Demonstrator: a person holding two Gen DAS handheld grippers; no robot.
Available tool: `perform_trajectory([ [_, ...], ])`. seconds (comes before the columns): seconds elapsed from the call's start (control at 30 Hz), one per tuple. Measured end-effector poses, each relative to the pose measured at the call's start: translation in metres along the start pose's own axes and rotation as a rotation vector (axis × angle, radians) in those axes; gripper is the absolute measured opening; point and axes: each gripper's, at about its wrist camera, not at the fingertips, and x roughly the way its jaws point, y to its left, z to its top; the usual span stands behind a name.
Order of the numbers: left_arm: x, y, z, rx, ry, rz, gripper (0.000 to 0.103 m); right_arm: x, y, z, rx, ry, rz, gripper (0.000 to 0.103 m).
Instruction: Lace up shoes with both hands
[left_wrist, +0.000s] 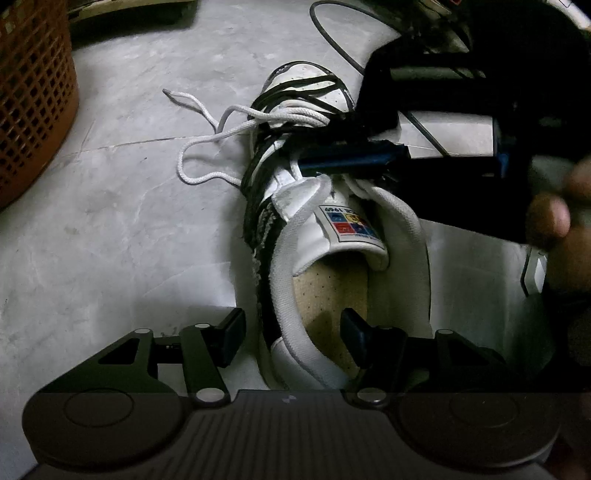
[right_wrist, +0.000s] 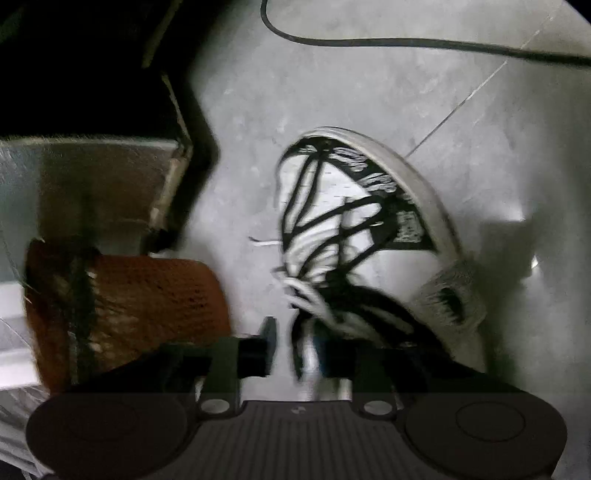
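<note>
Here your left gripper (left_wrist: 291, 338) stands half wide over the shoe (left_wrist: 332, 236), one finger outside the collar and one over the insole, pressing on nothing. The shoe lies on the grey floor (left_wrist: 122, 206), toe pointing away from you. Its white lace (left_wrist: 207, 147) trails loose in loops off its left side. Your right gripper (left_wrist: 347, 162) reaches in across the tongue; it looks shut there, among the lace strands near the eyelets, though blur hides whether a strand is pinched. The orange basket (left_wrist: 33, 96) sits at the floor's far left; you cannot see inside it.
</note>
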Motion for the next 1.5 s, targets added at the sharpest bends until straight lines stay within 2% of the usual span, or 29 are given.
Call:
perform_trajectory([
  [0.13, -0.001, 0.001, 0.000, 0.000, -0.001, 0.002, 0.061, 0.001, -0.001, 0.001, -0.009, -0.002, 0.003, 0.005],
  [0.3, -0.001, 0.004, 0.001, -0.021, -0.003, 0.009, 0.060, -0.008, -0.006, -0.006, 0.013, -0.076, 0.087, 0.007],
  [0.5, 0.000, 0.007, 0.002, -0.033, -0.001, 0.008, 0.061, -0.013, -0.005, -0.009, 0.006, -0.087, 0.113, 0.008],
  [0.73, 0.000, 0.008, 0.001, -0.035, 0.000, 0.006, 0.061, -0.012, -0.003, -0.013, -0.016, -0.088, 0.117, 0.008],
  [0.87, 0.000, 0.007, 0.001, -0.035, 0.001, 0.008, 0.062, -0.014, -0.008, -0.014, 0.030, -0.099, 0.141, 0.012],
  [1.03, 0.001, 0.009, 0.002, -0.022, 0.006, 0.008, 0.062, -0.014, -0.007, -0.010, 0.039, -0.072, 0.106, 0.015],
  [1.1, 0.001, 0.008, 0.002, -0.022, 0.007, 0.008, 0.062, -0.015, 0.000, -0.008, -0.005, -0.061, 0.071, 0.015],
  [1.3, 0.000, 0.006, 0.001, -0.021, 0.008, 0.008, 0.063, -0.008, 0.032, -0.010, -0.298, -0.006, -0.075, 0.015],
  [1.4, 0.000, 0.006, 0.001, -0.021, 0.008, 0.009, 0.063, -0.001, 0.038, -0.010, -0.369, 0.018, -0.110, 0.015],
  [1.5, -0.001, 0.007, 0.001, -0.024, 0.009, 0.007, 0.063, 0.003, 0.046, -0.018, -0.494, 0.020, -0.146, 0.015],
])
